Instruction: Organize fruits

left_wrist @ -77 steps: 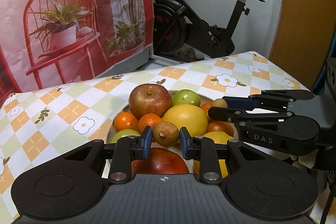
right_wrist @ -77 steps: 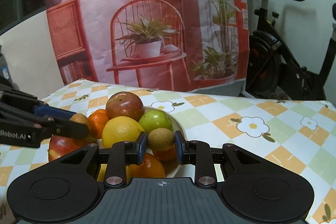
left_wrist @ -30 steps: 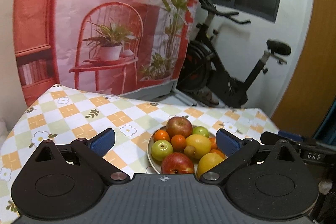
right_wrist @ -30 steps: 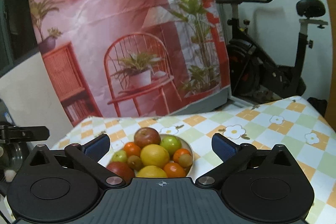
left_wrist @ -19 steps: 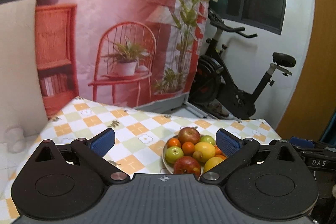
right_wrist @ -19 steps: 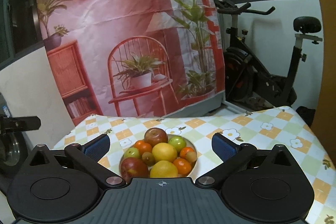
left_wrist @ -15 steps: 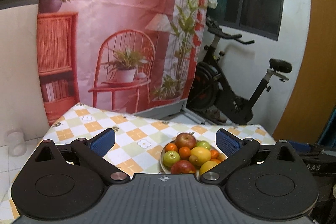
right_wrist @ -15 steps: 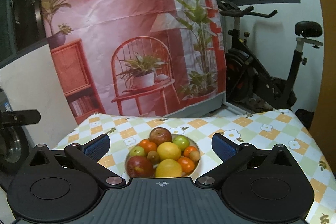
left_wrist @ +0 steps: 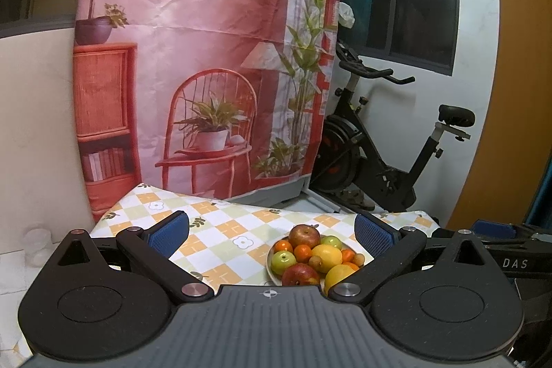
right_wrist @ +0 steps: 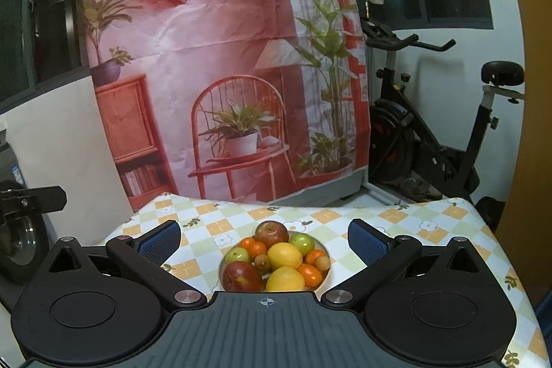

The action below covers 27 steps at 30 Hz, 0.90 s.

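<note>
A white plate point(right_wrist: 324, 268) on the checked tablecloth holds a pile of fruit: red apples point(right_wrist: 271, 232), green apples point(right_wrist: 302, 244), lemons point(right_wrist: 284, 256), small oranges point(right_wrist: 309, 275) and two brown kiwis point(right_wrist: 262, 262). The plate also shows in the left wrist view point(left_wrist: 270, 271). My left gripper point(left_wrist: 271, 235) is open and empty, held back and above the plate. My right gripper point(right_wrist: 264, 238) is open and empty, also well back from the plate. The right gripper's body shows at the right edge of the left wrist view point(left_wrist: 510, 259).
The checked tablecloth point(right_wrist: 407, 230) covers the table, with its far edge against a printed backdrop point(right_wrist: 224, 75). An exercise bike point(right_wrist: 431, 140) stands behind on the right. The left gripper's tip shows at the left edge of the right wrist view point(right_wrist: 32, 199).
Both grippers let go of the kiwis on the pile, opened wide, and pulled back and up. The plate now looks small and far away.
</note>
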Motion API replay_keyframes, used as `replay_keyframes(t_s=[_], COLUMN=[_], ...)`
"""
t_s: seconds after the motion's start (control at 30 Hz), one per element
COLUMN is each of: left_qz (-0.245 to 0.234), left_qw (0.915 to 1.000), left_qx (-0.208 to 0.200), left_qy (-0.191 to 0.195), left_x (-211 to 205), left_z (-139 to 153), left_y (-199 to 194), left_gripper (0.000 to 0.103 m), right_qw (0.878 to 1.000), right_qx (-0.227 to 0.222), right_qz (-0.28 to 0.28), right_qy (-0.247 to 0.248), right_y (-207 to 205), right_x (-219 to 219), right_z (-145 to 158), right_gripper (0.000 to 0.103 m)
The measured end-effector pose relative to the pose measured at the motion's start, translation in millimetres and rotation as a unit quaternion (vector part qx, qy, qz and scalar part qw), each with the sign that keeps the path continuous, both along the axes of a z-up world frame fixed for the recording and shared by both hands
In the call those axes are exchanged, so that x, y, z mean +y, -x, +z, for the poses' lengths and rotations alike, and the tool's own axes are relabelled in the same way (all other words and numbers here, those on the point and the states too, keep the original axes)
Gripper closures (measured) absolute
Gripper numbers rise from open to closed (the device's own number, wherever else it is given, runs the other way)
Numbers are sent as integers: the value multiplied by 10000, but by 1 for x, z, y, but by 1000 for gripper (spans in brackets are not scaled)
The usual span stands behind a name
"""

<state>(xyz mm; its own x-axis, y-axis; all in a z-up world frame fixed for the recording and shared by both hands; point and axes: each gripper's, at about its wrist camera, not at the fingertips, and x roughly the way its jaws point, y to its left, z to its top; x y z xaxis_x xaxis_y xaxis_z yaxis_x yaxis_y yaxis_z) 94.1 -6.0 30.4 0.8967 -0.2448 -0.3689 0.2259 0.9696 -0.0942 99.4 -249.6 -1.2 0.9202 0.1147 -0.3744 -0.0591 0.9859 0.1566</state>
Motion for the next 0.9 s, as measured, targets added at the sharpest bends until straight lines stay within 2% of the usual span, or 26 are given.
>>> replay_keyframes(t_s=[0.3,0.9], left_qz=[120,70], left_qw=[9999,9997], left_qx=[-64,-51], left_qy=[-97,-207], left_x=[1,2], left_z=[3,1], left_y=[5,5], left_gripper=[0,0], right_qw=[10000,9999], right_qx=[-56,-49], right_qz=[16,-11], right_qy=[76,104], right_y=[5,6], right_x=[4,1], right_z=[5,6], right_gripper=[0,0])
